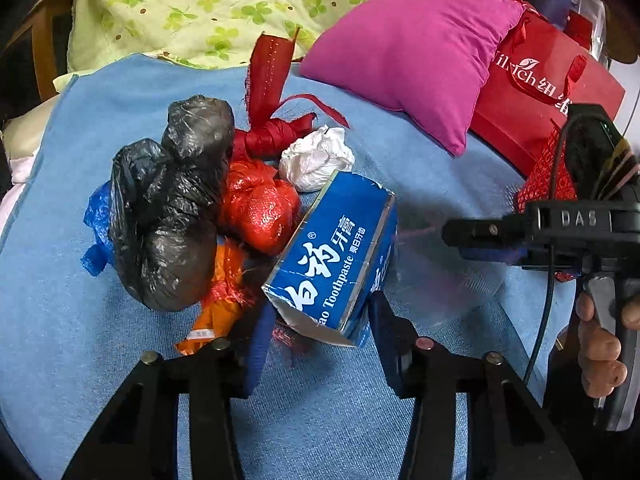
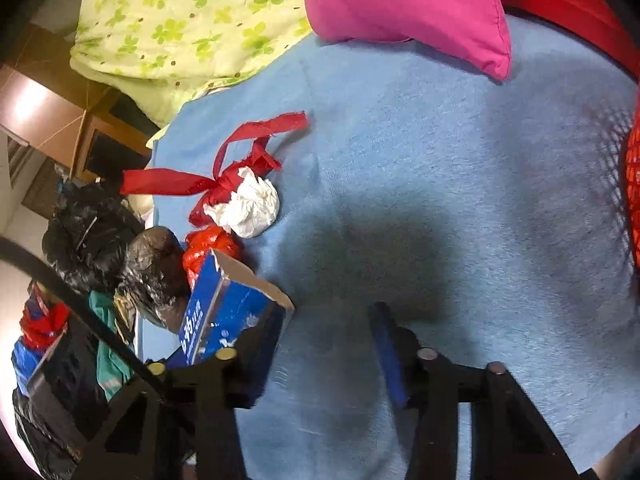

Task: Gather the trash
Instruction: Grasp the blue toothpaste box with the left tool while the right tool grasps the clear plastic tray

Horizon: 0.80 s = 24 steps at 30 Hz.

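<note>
A pile of trash lies on a blue blanket (image 1: 120, 360): a blue toothpaste box (image 1: 340, 256), a knotted black plastic bag (image 1: 172, 208), a red crumpled bag (image 1: 260, 208), an orange wrapper (image 1: 220, 304), a red ribbon (image 1: 268, 80) and a white paper ball (image 1: 316, 156). My left gripper (image 1: 320, 344) is open, its fingers on either side of the box's near end. My right gripper (image 2: 328, 344) is open and empty over bare blanket (image 2: 440, 200), with the box (image 2: 224, 312) by its left finger. The right gripper also shows in the left wrist view (image 1: 472, 236), to the right of the box.
A magenta cushion (image 1: 412, 56) and a red paper gift bag (image 1: 548, 88) lie at the back right. A green clover-print quilt (image 1: 192, 8) is at the back. A red mesh basket (image 2: 634, 200) stands at the right edge. More bagged clutter (image 2: 60, 352) sits beyond the blanket's left edge.
</note>
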Each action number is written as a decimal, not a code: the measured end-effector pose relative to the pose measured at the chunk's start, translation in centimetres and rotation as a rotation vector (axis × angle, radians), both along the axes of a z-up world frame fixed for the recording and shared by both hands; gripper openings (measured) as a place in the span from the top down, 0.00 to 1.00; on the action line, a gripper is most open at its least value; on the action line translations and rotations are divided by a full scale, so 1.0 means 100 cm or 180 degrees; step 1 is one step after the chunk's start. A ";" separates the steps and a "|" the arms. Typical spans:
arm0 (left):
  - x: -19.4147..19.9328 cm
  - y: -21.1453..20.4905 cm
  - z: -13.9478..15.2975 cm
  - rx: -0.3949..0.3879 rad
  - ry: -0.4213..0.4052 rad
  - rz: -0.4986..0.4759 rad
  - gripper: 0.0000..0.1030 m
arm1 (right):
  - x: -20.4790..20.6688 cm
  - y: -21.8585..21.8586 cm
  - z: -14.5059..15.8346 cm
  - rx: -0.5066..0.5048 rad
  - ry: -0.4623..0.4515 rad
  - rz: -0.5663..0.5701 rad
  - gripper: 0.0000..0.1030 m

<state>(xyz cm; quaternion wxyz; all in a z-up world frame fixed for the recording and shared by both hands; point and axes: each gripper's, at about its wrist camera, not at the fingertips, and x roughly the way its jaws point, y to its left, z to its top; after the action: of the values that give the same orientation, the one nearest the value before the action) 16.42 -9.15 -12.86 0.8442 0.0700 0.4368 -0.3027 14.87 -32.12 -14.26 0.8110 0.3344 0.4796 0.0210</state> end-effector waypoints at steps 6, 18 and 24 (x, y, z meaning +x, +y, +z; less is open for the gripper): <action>-0.003 -0.001 0.001 -0.0036 0.0000 -0.0021 0.52 | -0.010 -0.013 -0.002 0.0237 0.0016 0.0087 0.54; -0.009 -0.003 0.009 -0.0001 -0.0204 -0.0019 0.57 | -0.009 0.006 0.002 -0.0344 -0.0108 0.0243 0.82; -0.011 0.011 0.022 -0.0143 -0.0314 0.0069 0.57 | -0.020 0.007 0.026 -0.0783 -0.0456 0.0140 0.92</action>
<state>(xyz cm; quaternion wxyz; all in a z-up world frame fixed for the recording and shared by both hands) 15.28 -8.08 -10.71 0.8693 0.0611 0.3884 -0.2994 12.90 -31.39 -11.63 0.8774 0.2194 0.4267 0.0037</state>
